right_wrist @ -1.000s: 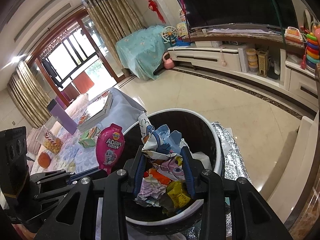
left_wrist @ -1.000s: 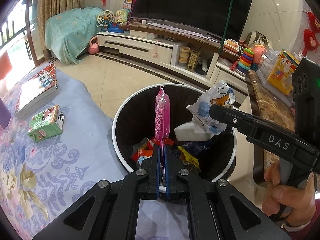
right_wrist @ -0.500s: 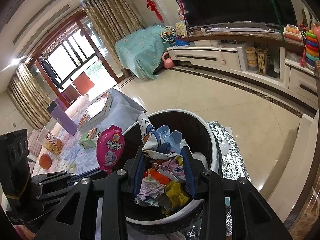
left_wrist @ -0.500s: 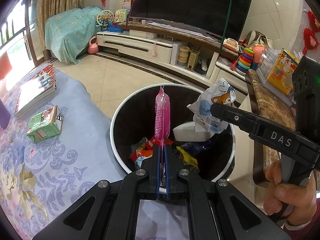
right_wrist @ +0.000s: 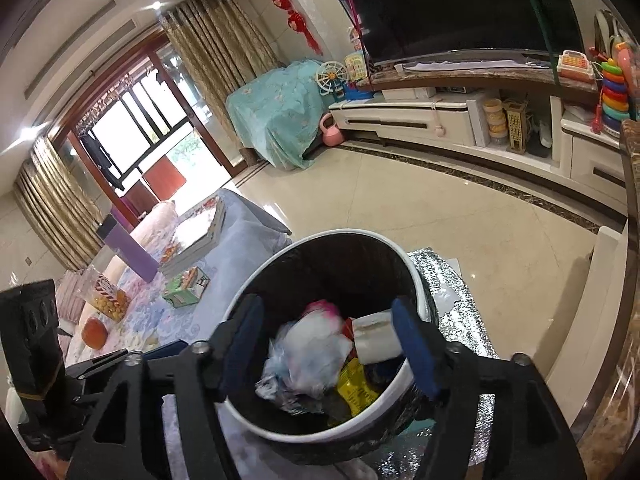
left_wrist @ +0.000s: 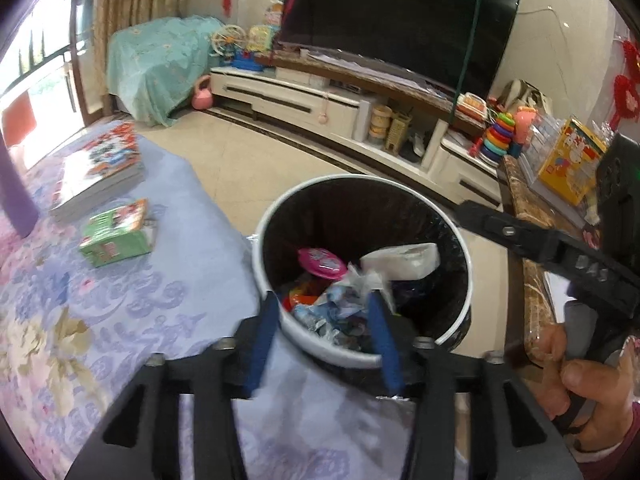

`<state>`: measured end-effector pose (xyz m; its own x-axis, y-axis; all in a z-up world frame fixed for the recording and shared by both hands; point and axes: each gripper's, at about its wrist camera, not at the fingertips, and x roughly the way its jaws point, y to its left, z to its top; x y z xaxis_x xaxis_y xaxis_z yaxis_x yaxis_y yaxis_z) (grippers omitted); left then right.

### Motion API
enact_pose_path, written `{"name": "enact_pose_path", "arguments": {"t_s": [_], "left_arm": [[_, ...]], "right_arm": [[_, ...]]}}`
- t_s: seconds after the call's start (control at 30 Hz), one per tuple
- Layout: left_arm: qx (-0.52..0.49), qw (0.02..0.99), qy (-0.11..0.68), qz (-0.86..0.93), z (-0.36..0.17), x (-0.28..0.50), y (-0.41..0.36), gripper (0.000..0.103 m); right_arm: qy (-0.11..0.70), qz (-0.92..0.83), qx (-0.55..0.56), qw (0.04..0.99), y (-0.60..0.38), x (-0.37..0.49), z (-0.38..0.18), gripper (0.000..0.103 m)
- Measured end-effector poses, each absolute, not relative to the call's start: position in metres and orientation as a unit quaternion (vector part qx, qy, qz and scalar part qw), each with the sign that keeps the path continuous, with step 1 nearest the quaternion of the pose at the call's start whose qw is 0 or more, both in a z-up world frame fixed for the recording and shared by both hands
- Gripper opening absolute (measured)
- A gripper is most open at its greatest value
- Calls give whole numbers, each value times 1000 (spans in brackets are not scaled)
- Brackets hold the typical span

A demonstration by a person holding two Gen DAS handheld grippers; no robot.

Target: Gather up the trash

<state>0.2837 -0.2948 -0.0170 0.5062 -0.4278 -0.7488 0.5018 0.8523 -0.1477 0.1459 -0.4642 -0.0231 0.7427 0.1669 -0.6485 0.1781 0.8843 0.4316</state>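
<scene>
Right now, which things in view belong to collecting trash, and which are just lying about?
Job:
trash bin
pink packet in it
crumpled plastic bag in it
left tool, open
right tool, open

Lying about:
green carton
books
purple bottle
TV

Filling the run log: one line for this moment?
left gripper: open | right gripper: open | pink pouch, cartoon wrapper: in bin
</scene>
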Motion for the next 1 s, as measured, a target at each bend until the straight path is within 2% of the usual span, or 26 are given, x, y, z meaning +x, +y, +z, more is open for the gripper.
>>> {"name": "enact_pose_path", "arguments": {"t_s": [0.1,0.13,0.27,0.33,0.5,0.8,0.93,1.0], "left_arm": [[26,874,411,-259,-15,266,-272,60],[22,876,409,-256,-16,260,-266,65],[-6,889,389,-242,-14,227,-231,70],[-21,896,376,-236,-14,207,-211,77],[-33,916,339,-213,-15,157,-168,80],[-10,941,277,-193,0,79,-132,84],[-10,959,229,-167,15,39,-113,102],[-19,967,204,-151,20,19,-102,102]], "right_arm": [[349,-5,246,904,-461,135,-18,81],[346,-7,247,905,-459,132,-15,83],[332,-11,254,908,-443,107,-7,97],[327,-11,257,909,-434,96,-4,99],[310,-23,250,917,-404,61,2,100],[271,-55,154,949,-337,13,23,101],[208,-76,104,970,-315,-13,58,103],[178,-90,77,977,-304,-25,68,103]]}}
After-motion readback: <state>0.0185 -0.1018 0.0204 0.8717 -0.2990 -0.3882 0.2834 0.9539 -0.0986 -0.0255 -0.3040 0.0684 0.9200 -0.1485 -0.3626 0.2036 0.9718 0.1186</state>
